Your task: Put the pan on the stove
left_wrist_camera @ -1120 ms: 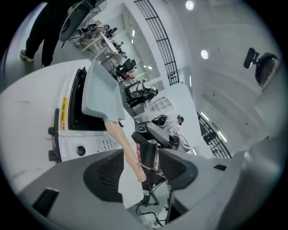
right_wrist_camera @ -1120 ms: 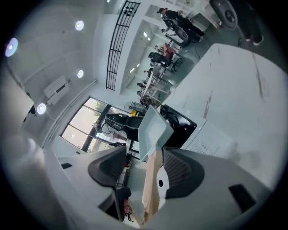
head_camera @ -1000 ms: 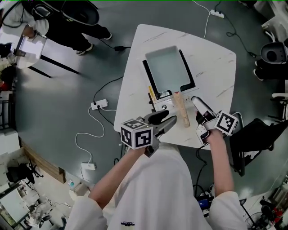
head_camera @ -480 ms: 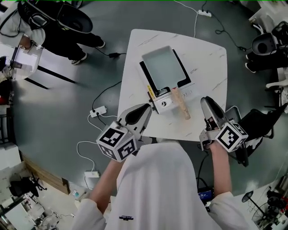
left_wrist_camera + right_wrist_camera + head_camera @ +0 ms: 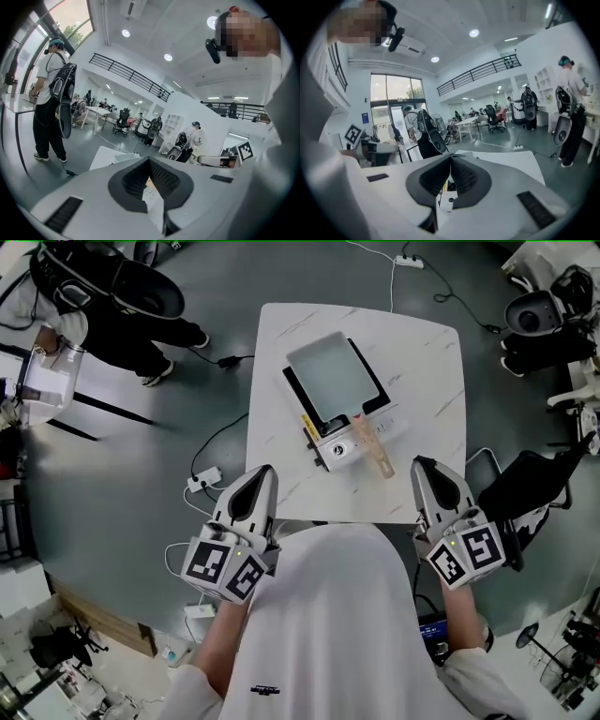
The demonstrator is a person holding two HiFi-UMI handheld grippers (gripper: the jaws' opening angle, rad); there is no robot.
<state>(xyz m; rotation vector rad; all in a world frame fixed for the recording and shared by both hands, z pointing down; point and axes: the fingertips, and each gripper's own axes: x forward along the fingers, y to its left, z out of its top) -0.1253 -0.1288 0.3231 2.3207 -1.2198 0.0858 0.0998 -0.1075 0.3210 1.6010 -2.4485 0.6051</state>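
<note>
The pan [image 5: 328, 376] is sitting on the stove [image 5: 337, 454], mid-worktop [image 5: 422, 352]. The left tongs [image 5: 260, 474] and right tongs [image 5: 424, 467] are just closing, empty, at the near edge. Staying clear of the handle [image 5: 371, 448] looks wise.

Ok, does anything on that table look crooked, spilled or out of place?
Nothing is spilled or damaged. The pan sits on the stove, its wooden handle toward the person. The only oddity is that the stove stands askew to the table edges. The left gripper and right gripper have just closed, empty.
</note>
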